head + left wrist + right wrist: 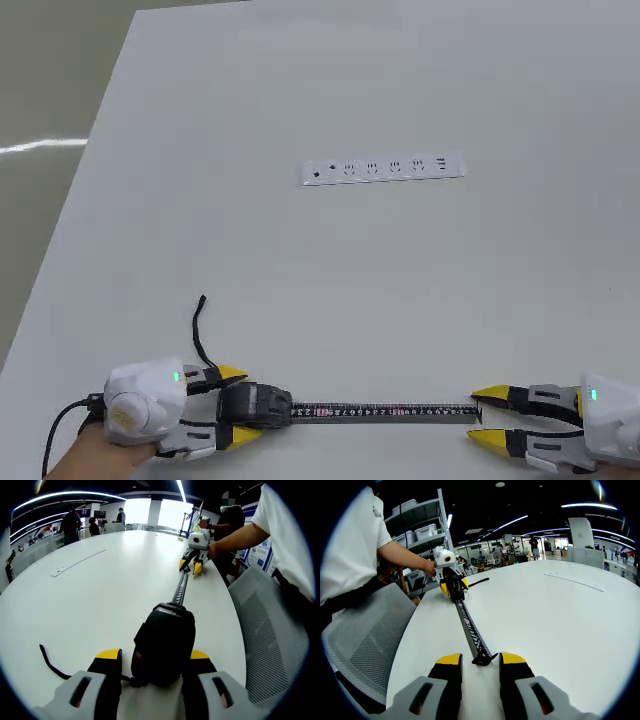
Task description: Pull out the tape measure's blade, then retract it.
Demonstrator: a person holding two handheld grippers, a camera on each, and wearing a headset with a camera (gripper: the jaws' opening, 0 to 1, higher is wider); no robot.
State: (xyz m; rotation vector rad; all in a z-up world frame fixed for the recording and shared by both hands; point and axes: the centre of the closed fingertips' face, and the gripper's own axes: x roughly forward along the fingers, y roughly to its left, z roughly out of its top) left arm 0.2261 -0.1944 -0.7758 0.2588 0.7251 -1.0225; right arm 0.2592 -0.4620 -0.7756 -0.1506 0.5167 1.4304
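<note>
**Blade stretched flat between the two tongs**

The left gripper is clamped on the tape measure. Its yellow-tipped jaws press against both sides of the black, rounded, boxy case. In the head view this sits at about 7 o'clock, low on the white table. In the left gripper view the case fills the gap between the jaw tips.

The blade runs from the case toward 3 o'clock and lies flat on the tabletop. It is a narrow dark strip with pale numerals and a few red marks.

The right gripper, at about 5 o'clock, has its jaws parted. The blade's end hook lies in the mouth between the yellow tips, with a gap visible on each side. Whether the hook grazes either jaw is hard to tell from the fisheye view.

A thin black strap curls away from the case toward 11 o'clock.

A long, flat white power strip lies on the smooth matte table at 12 o'clock from the blade, well apart from it.

A grey mesh chair back stands by the table edge.
</note>
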